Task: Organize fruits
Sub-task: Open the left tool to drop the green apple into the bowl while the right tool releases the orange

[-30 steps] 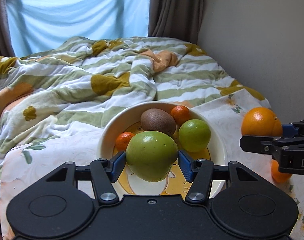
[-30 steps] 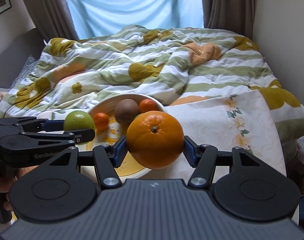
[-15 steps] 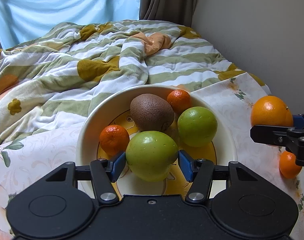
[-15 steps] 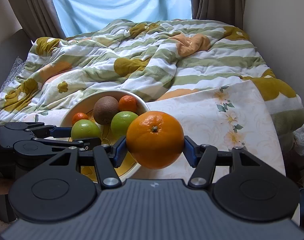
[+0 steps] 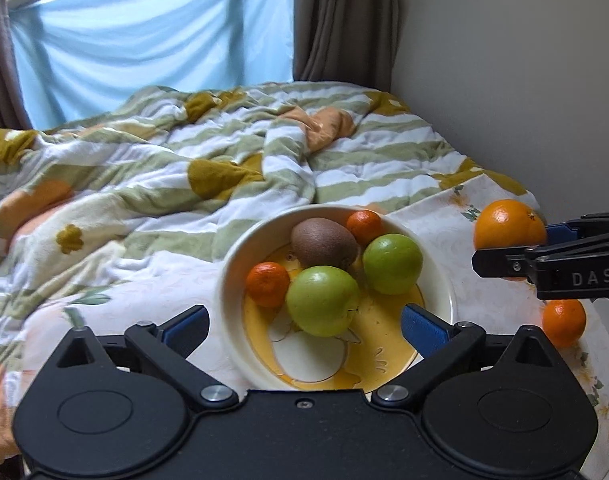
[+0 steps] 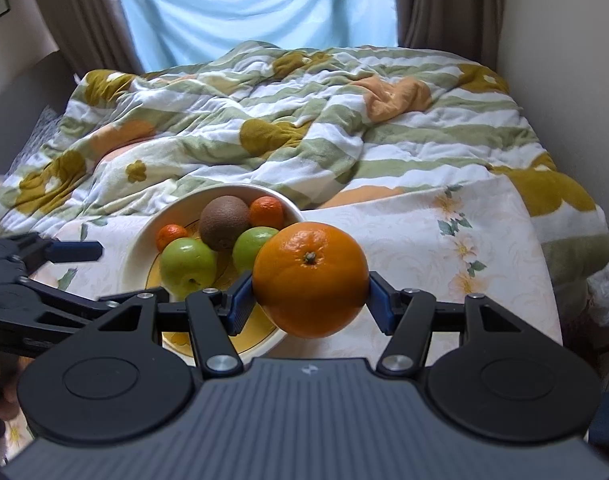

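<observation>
A white bowl [image 5: 232, 280] with a yellow inside sits on the bed and holds two green apples, a kiwi [image 5: 323, 242] and two tangerines. The nearer green apple [image 5: 322, 300] lies in the bowl in front of my left gripper [image 5: 304, 326], which is open and empty with its jaws wide apart. My right gripper [image 6: 309, 294] is shut on a large orange [image 6: 309, 278] and holds it above the bowl's right edge [image 6: 292, 210]. The orange also shows in the left wrist view [image 5: 509, 224]. A small tangerine [image 5: 563, 322] lies on the cloth right of the bowl.
A floral cloth [image 6: 444, 248] covers the near part of the bed. A rumpled striped blanket [image 6: 296, 120] lies behind the bowl. A wall [image 5: 524, 60] runs along the right. Curtains and a window stand at the back.
My left gripper has opened and let go of the green apple, which now lies in the bowl, and the gripper has drawn back. My right gripper still holds the orange.
</observation>
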{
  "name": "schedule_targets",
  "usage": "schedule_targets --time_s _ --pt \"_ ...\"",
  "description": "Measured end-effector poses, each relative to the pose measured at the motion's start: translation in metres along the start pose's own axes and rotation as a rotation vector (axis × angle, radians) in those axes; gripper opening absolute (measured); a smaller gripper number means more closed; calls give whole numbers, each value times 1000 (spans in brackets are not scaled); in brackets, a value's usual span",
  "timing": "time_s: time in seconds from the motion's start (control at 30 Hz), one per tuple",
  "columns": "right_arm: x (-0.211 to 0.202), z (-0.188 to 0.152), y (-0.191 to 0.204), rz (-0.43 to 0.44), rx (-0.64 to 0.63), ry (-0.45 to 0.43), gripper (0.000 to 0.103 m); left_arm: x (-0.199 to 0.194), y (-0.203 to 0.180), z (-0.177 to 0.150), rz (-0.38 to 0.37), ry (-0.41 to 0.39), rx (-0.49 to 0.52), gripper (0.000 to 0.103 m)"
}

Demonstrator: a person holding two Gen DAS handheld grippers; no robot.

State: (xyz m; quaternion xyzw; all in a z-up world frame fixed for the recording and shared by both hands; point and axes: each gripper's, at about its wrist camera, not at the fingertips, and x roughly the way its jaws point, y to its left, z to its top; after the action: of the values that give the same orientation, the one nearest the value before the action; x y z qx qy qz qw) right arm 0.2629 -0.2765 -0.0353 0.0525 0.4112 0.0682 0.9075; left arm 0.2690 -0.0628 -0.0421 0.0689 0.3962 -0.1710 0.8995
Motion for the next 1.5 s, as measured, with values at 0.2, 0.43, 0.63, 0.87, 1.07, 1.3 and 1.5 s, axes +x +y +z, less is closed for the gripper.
schedule_targets --time_s 0.2,0.43,0.63,0.87,1.07,1.3,1.5 --pt "3 2 14 39 -50 8 74 -25 8 -19 59 -16 -30 103" --pt "23 -3 36 90 -106 54 74 -41 15 -40 115 -4 -79 103" --pt "43 -15 51 107 -150 86 74 -49 21 -54 134 0 -117 103" --pt "62 -25 54 109 -164 115 74 -48 24 -66 141 14 -154 103" --pt "68 -29 57 118 -208 107 74 -50 20 -73 145 20 -160 103" --pt "42 -26 54 116 -212 15 103 -62 14 -76 158 23 -163 103" --pt "8 -32 43 122 -175 -19 103 -81 3 -79 166 -2 -171 103"
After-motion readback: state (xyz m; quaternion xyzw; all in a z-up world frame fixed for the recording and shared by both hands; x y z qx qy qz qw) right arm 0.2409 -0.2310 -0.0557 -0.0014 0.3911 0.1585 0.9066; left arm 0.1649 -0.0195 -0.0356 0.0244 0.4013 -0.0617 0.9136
